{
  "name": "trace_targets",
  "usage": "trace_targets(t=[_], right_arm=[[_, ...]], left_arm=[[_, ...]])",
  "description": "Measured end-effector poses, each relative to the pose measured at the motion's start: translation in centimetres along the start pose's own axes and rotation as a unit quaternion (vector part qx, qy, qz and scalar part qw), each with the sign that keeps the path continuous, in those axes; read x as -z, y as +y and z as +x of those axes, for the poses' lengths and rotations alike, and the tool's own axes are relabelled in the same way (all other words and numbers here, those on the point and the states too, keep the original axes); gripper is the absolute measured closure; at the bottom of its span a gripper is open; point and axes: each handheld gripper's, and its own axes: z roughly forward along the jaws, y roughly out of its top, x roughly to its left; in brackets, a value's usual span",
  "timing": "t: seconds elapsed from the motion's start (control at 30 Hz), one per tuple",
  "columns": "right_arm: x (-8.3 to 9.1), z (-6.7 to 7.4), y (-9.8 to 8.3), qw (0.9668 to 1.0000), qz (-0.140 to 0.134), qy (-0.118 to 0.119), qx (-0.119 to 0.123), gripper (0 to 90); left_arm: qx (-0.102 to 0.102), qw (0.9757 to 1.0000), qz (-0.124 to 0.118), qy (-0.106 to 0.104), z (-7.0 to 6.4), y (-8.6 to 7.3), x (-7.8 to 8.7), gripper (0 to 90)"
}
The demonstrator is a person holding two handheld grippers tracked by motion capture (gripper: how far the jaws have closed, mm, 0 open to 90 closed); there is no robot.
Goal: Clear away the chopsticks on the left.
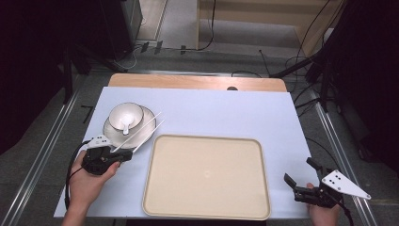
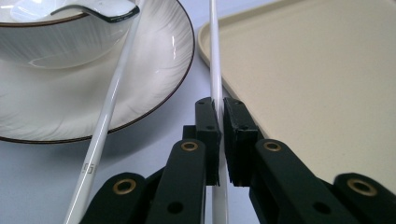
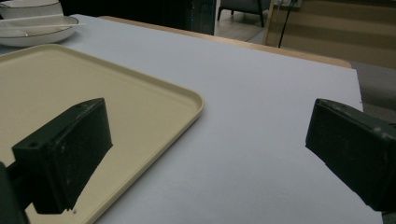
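The left tongs (image 2: 218, 116) pinch one white chopstick (image 2: 215, 56) at the plate's (image 2: 154, 84) four o'clock; the right tongs (image 3: 205, 154) hover spread at the tray's (image 3: 140, 107) four o'clock.

A beige tray (image 1: 207, 176) lies on a pale lavender-white mat (image 1: 226, 115), with a strip of light-brown wooden table (image 1: 197, 82) showing beyond the mat. The plate (image 1: 113, 129) is white with faint ribbed lines fanning outward and a thin dark-brown rim. The bowl (image 1: 126, 114) on it is white, also dark-rimmed, and holds a white spoon (image 1: 126, 126) with a dark edge. Two chopsticks (image 1: 141, 133) are glossy white; one bears a small grey mark near its end. The left gripper (image 2: 220, 122) is black with brass-coloured rivets. The right gripper (image 1: 300, 172) is black too, topped by a light-grey plate with dark dots.
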Motion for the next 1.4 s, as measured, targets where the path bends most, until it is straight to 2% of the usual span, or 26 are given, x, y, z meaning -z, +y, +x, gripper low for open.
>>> trace_targets(t=[0.1,0.3,0.5,0.77,1.1,1.4], right_arm=[[-0.1,0.1,0.1,1.0,0.0,0.001,0.002,0.2],[-0.3,0.1,0.2,1.0,-0.001,0.003,0.002,0.2],[-0.5,0.1,0.2,1.0,0.0,0.004,0.0,0.2],[-0.9,0.2,0.4,1.0,-0.001,0.007,0.002,0.2],[-1.3,0.5,0.5,0.9999,0.001,0.012,0.005,0.2],[-1.2,0.3,0.5,0.9999,-0.002,0.012,0.003,0.2]], left_arm=[[0.002,1.0,-0.004,-0.003,-0.2,-0.1,0.0,85.8],[0.001,1.0,0.006,-0.003,0.0,-0.4,-0.5,85.7],[0.001,1.0,0.006,-0.004,-0.8,-0.7,-0.3,85.7],[-0.001,0.9999,0.006,-0.012,-2.4,-1.2,-0.5,85.7],[-0.001,0.9996,0.014,-0.025,-4.5,-1.3,-1.9,85.6],[-0.001,0.9987,0.029,-0.042,-7.1,-1.1,-3.6,85.7]])
